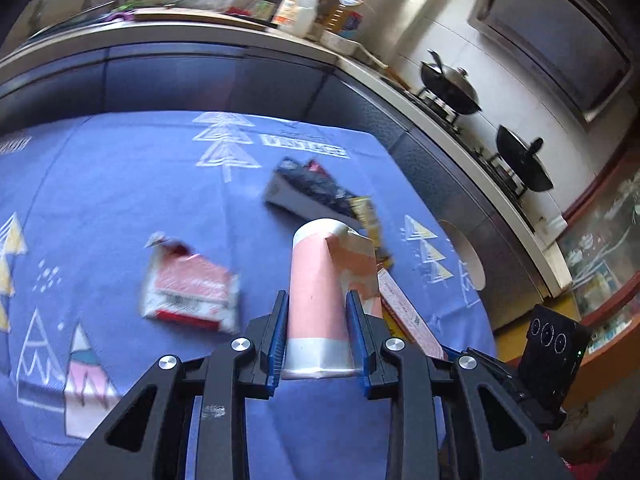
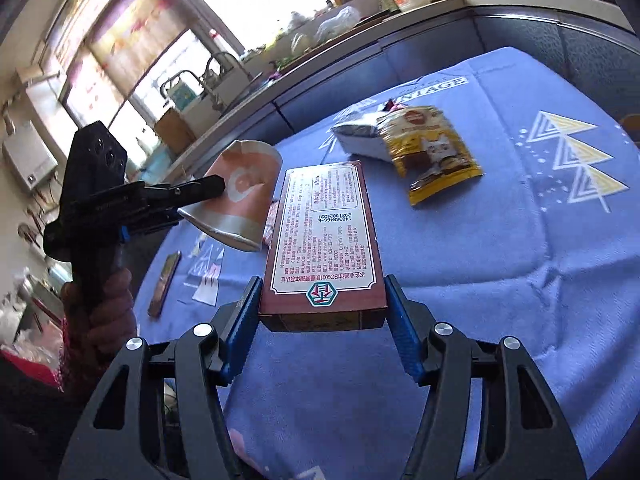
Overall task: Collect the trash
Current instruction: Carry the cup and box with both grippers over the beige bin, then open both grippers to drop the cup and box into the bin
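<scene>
Wrappers [image 1: 188,292] beside yellow pouch [image 2: 434,152]

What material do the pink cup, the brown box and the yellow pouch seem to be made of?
Pink cup: probably thin matte paper, since its rim is torn and its wall creased. Brown box: likely printed cardboard with a slight sheen; flat faces, sharp edges. Yellow pouch: seemingly glossy plastic or foil film; it crinkles and reflects light.

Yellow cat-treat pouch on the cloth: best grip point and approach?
Judging by its pose, take the yellow pouch across its short width near the free lower edge, coming down from above. It lies flat, its upper end resting against the grey bag, so that end is crowded. Both tongs are currently full.
</scene>
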`<state>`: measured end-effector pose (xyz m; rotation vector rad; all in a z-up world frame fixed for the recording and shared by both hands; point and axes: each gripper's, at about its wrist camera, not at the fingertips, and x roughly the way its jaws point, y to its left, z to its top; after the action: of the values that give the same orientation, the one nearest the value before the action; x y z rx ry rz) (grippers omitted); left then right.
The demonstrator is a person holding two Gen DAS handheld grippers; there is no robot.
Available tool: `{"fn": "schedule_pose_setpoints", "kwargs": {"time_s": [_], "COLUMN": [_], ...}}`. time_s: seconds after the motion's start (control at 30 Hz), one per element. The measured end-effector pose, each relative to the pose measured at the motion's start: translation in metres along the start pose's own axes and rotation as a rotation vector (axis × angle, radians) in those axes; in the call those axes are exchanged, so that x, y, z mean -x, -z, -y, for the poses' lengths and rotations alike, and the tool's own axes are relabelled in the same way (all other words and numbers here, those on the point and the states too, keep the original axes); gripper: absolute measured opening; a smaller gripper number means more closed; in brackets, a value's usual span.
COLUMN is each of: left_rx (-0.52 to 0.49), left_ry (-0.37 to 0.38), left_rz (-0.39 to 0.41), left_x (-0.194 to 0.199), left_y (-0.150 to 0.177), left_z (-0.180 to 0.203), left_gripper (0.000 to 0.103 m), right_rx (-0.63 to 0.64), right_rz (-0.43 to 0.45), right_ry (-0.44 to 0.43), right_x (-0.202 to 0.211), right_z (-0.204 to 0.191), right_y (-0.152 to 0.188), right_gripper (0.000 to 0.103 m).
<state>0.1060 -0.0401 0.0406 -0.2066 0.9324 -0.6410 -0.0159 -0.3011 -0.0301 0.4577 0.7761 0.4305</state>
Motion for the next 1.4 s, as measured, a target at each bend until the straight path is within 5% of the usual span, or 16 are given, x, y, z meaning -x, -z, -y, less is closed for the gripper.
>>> {"fn": "schedule_pose_setpoints", "kwargs": {"time_s": [0.17, 0.4, 0.6, 0.8, 0.97, 1.0, 1.07, 1.4], "left_rx": [-0.131, -0.334, -0.419, -0.479, -0.487, -0.486, -0.490, -0.560], "left_ry": [0.066, 0.159, 0.199, 0.125, 0.088, 0.076, 0.047, 0.066], "left_rz": [-0.060, -0.156, -0.275, -0.341, -0.366, -0.370, -0.387, -0.239], "left_x": [-0.036, -0.129, -0.247, -0.335, -0.377, -0.383, -0.393, -0.343], "left_y": [-0.026, -0.065, -0.081, -0.080, -0.080, -0.078, -0.074, -0.055], "left_z": [0.073, 0.198, 0.273, 0.305, 0.311, 0.311, 0.312, 0.322], "left_gripper": [0.029, 0.029, 0.029, 0.031, 0.036, 0.038, 0.075, 0.077], "right_rx": [-0.111, -0.248, -0.344, -0.350, -0.331, -0.337, -0.360, -0.418], "right_rz": [0.166, 0.341, 0.356, 0.305, 0.245, 0.235, 0.261, 0.412], "right_ry": [0.038, 0.246, 0.418, 0.524, 0.604, 0.610, 0.636, 0.653], "right_x": [0.064, 0.137, 0.162, 0.153, 0.138, 0.135, 0.139, 0.186], "right_z": [0.045, 0.136, 0.221, 0.276, 0.296, 0.299, 0.300, 0.230], "right_y": [-0.001, -0.015, -0.033, -0.050, -0.057, -0.057, -0.055, -0.016], "right_gripper": [0.059, 0.059, 0.059, 0.059, 0.062, 0.070, 0.077, 0.077]}}
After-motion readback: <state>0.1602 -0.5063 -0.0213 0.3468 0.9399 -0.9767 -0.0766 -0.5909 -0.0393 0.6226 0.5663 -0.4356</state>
